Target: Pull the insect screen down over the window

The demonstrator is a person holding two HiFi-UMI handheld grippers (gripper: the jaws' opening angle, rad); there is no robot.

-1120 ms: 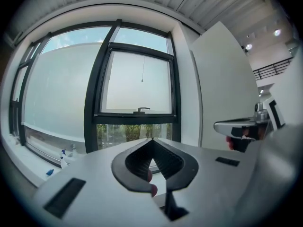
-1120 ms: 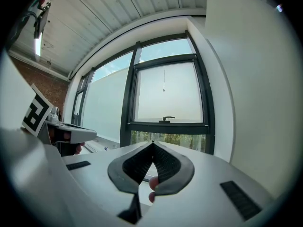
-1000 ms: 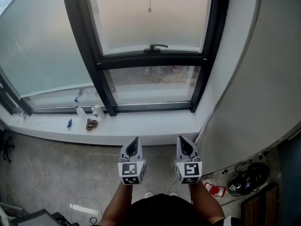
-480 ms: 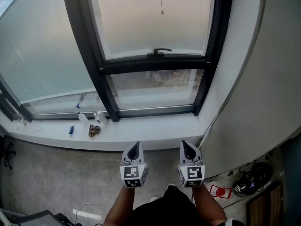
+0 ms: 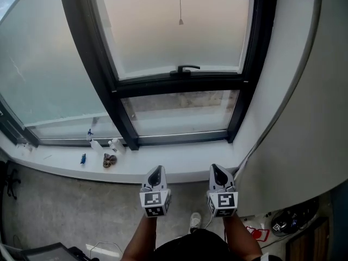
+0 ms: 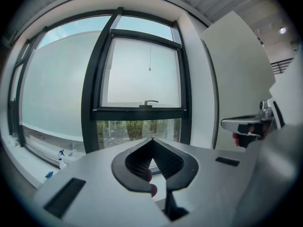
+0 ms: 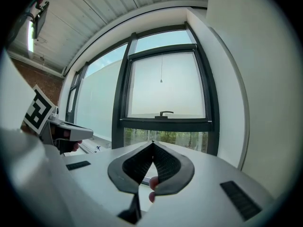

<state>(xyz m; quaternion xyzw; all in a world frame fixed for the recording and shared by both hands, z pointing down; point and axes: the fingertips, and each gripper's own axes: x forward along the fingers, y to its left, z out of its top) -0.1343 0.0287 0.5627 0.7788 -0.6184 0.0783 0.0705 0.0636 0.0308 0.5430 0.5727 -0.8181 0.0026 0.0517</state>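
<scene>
The window (image 5: pixel 179 85) stands ahead of and above both grippers. The left gripper (image 5: pixel 156 170) and right gripper (image 5: pixel 216 168) sit side by side, each clenched on nothing. The insect screen's pull cord (image 5: pixel 180 10) hangs vertically, high ahead, about midway between them, so neither hand looks clearly nearer.
</scene>
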